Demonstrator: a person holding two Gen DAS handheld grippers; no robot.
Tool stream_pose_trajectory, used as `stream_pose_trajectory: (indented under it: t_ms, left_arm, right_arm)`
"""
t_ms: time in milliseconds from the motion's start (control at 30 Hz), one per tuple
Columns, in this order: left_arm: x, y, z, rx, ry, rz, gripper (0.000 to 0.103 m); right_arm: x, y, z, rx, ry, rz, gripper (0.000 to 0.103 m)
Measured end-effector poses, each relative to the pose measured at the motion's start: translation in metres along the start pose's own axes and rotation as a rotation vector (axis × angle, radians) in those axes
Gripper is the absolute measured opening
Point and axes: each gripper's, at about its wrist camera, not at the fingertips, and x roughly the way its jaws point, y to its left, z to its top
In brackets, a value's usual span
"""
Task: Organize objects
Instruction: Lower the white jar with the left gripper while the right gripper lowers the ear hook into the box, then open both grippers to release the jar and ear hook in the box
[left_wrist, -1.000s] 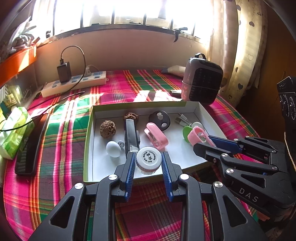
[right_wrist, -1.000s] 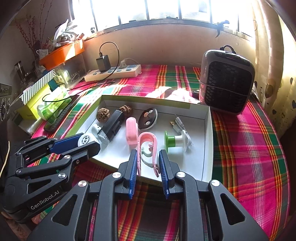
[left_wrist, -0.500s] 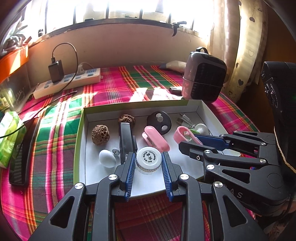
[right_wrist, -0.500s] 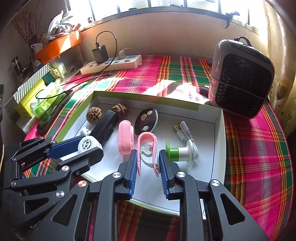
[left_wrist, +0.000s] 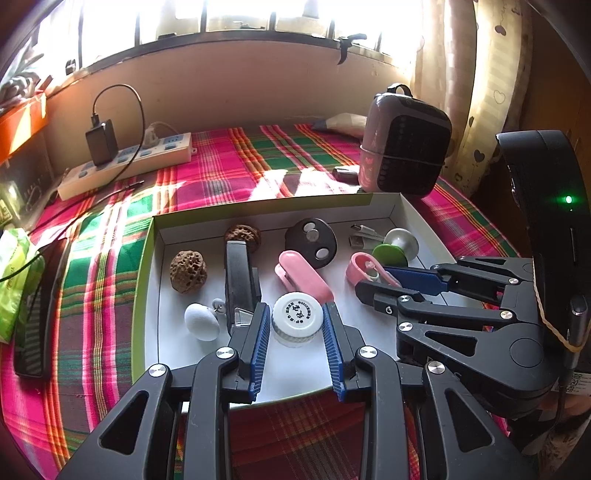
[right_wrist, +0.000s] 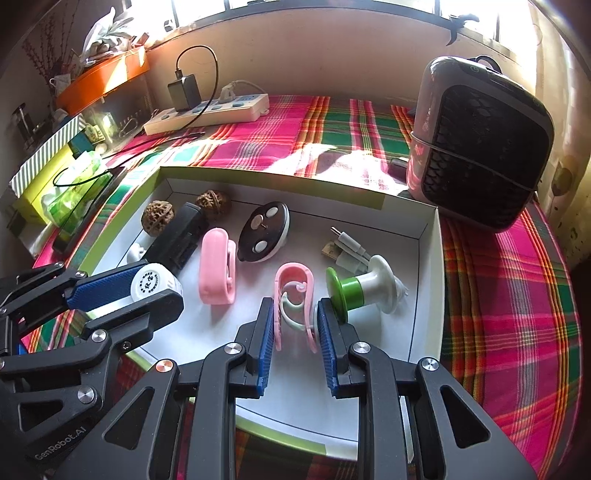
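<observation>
1. The left gripper (left_wrist: 297, 325) was closed on the white jar (left_wrist: 297, 321); the jar sat at the 6 o'clock edge of the box (left_wrist: 380, 201).
2. The right gripper (right_wrist: 295, 321) pinched the pink clip (right_wrist: 293, 295), toward 3 o'clock of the jar; green spool (right_wrist: 360, 291) just beside.

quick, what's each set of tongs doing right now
Left tongs: closed on the white jar.
Right tongs: closed on the pink clip.
</observation>
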Motion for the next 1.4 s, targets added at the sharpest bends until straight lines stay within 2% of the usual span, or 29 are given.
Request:
stream_pose_trajectory:
  t_ms: [600,1267,1400]
  left_arm:
    - [0.013,-0.002,-0.001,0.012,0.037,0.016,0.027]
    - [0.010,0.002,-0.002,-0.003,0.044,0.034,0.030]
    - [0.006,0.001,-0.004,-0.006,0.040,0.039,0.030]
  right_arm:
    - [0.000,0.000,-0.001,0.001,-0.004,0.007,0.025]
    - [-0.004,0.001,-0.004,0.019,-0.002,0.014,0.025]
    - [-0.007,0.002,-0.007,0.025,-0.007,0.030,0.030]
